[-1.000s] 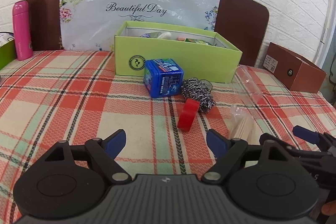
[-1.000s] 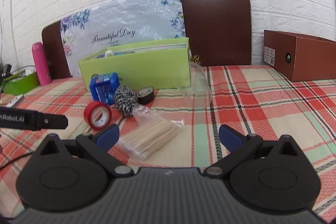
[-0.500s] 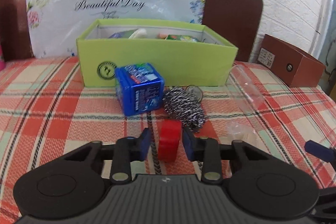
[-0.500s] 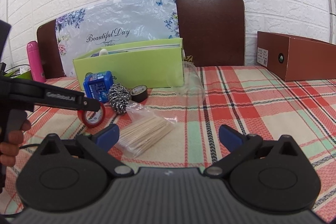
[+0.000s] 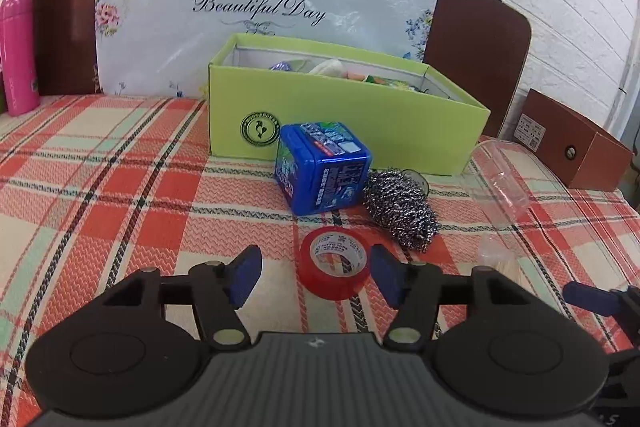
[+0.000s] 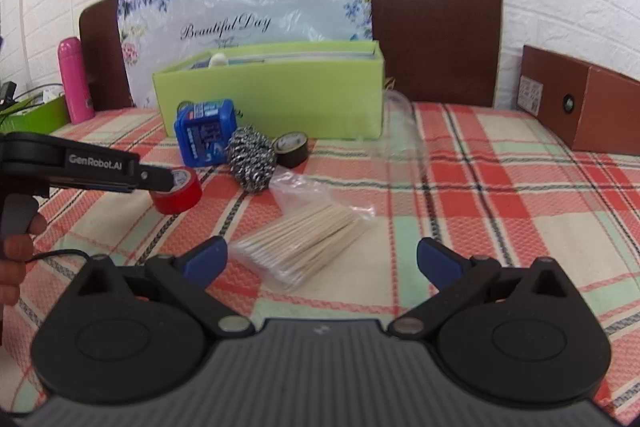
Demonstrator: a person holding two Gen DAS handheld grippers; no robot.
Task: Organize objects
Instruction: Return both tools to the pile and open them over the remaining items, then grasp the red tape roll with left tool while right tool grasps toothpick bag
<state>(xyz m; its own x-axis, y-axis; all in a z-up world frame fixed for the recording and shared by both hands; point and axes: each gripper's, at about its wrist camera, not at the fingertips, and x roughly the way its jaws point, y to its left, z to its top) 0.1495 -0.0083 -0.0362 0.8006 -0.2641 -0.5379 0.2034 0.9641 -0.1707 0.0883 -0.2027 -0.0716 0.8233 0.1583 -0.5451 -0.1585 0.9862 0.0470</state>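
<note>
Plaid tablecloth (image 5: 100,187); tape (image 5: 335,263) between opening tool (image 5: 316,277)

A woven plaid cloth (image 5: 120,187) covers the bench under a glossy red tape roll (image 5: 335,265), a wiry steel-wool scourer (image 5: 400,213), a shiny blue printed tin (image 5: 324,173), wooden cotton swabs in a clear crinkly plastic bag (image 6: 304,243), and a matt green cardboard box (image 5: 348,123).
</note>
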